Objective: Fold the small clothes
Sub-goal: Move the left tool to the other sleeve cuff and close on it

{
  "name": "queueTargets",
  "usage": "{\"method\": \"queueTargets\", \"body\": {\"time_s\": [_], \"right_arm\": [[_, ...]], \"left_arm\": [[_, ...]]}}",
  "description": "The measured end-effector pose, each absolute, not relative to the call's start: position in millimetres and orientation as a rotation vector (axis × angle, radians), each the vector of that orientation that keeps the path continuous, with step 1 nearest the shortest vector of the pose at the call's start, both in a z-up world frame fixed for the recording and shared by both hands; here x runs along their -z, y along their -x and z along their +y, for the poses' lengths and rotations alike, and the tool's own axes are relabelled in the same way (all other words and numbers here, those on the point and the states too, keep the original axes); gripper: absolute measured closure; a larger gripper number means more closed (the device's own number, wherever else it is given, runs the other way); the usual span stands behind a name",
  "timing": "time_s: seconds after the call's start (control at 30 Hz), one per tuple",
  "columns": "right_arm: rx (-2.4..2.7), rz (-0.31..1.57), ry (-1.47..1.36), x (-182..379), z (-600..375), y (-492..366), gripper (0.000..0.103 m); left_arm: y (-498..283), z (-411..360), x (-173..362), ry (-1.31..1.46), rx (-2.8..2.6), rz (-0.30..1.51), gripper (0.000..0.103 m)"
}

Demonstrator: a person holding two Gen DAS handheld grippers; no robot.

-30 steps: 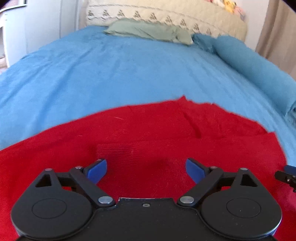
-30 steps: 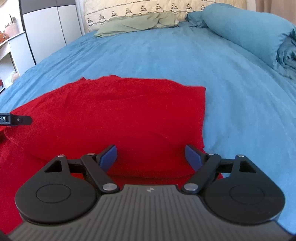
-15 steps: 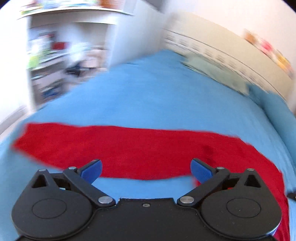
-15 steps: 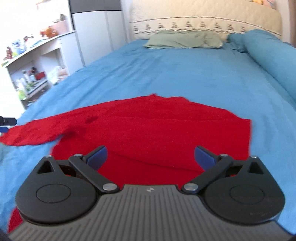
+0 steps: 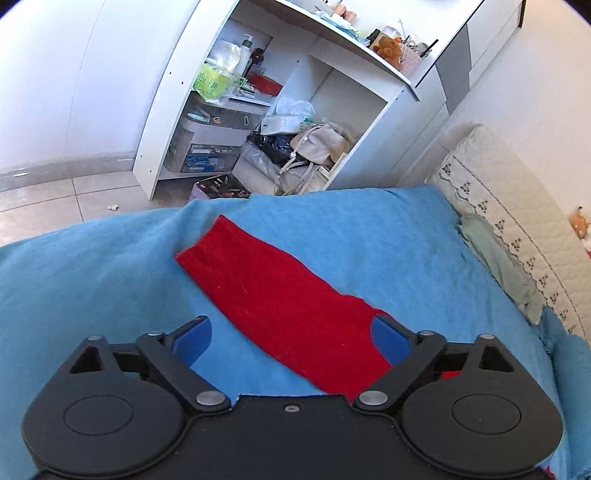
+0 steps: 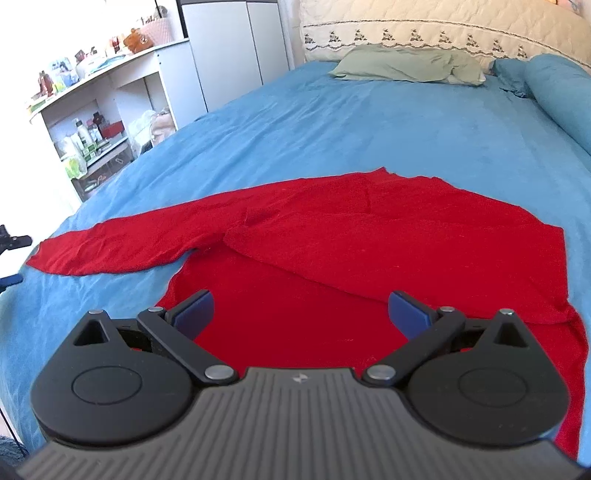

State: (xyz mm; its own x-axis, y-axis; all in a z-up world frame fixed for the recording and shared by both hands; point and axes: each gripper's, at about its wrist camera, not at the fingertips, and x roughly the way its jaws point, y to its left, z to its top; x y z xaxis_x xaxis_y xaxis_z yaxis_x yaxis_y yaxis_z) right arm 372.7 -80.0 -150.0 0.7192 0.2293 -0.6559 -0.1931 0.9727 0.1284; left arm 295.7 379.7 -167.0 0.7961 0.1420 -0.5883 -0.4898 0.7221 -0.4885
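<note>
Red garment [image 6: 369, 236] spread flat on blue bed cover [image 6: 369, 122], one long sleeve [image 5: 273, 291] stretched out toward bed edge nearest white shelf unit [image 5: 295, 92]. Left claw [image 5: 291, 338] above that sleeve, blue pads wide apart yet closing, nothing pinched; sleeve lying on cover beneath the gap. Right claw [image 6: 301, 314] above garment body, pads spread full wide, empty. Green pillow [image 6: 406, 64] near quilted headboard [image 6: 443, 29], well apart from garment. Rolled blue blanket [image 6: 557, 92] along far right side.
</note>
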Motion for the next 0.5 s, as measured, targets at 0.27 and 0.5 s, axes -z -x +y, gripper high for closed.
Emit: {"method": "queueTargets", "body": {"time_s": [0.27,0.5], "right_arm": [[-0.201,0.755,-0.028,162.3,-73.0,-383.7,0.0],[-0.171,0.796,-0.081,182.1,-76.5,-394.8,0.0]], "left_arm": [[-312.4,393.4,183.8,0.652,-0.41,0.547,0.023],[-318.0,397.9,189.4,0.624,-0.472,0.556,0.054]]}}
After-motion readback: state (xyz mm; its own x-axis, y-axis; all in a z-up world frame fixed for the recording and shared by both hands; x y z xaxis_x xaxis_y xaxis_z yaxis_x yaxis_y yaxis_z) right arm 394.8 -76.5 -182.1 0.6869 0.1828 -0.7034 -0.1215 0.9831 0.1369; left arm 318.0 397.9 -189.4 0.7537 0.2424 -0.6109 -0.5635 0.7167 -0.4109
